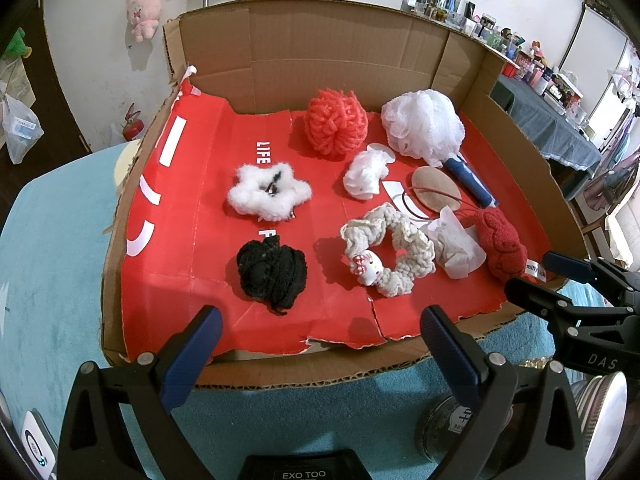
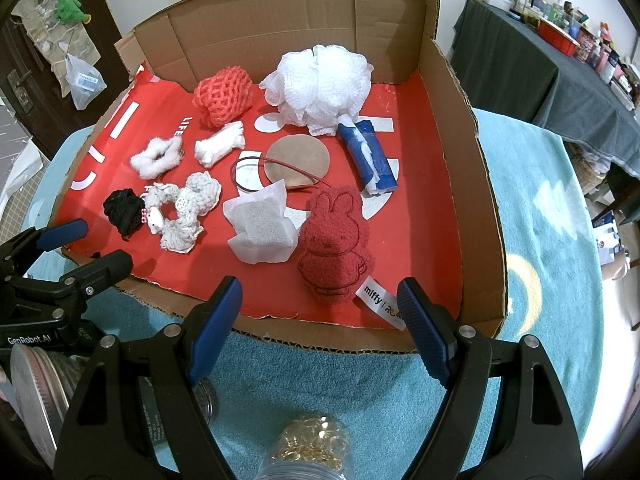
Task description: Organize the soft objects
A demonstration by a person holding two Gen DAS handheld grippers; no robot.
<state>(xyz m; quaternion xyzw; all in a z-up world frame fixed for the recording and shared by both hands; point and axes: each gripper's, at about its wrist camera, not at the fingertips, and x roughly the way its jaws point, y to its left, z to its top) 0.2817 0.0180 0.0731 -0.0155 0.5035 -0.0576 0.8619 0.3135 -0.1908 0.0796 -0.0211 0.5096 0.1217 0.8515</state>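
Both tongs, left [image 1: 320,344] and right [image 2: 320,320], gape empty; miffy label [image 2: 380,300] partly hidden.

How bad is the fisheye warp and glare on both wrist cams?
Left wrist: strong barrel warp, box edges bow, corners vignetted black, bright window wash at far right; tray items sharp. Right wrist: same warp and dark corners, soft shadows under the red plush, no harsh glare; the jar at the bottom edge looks slightly soft.

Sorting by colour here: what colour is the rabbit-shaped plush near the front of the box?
The rabbit plush is dark red; the right wrist view shows it best.
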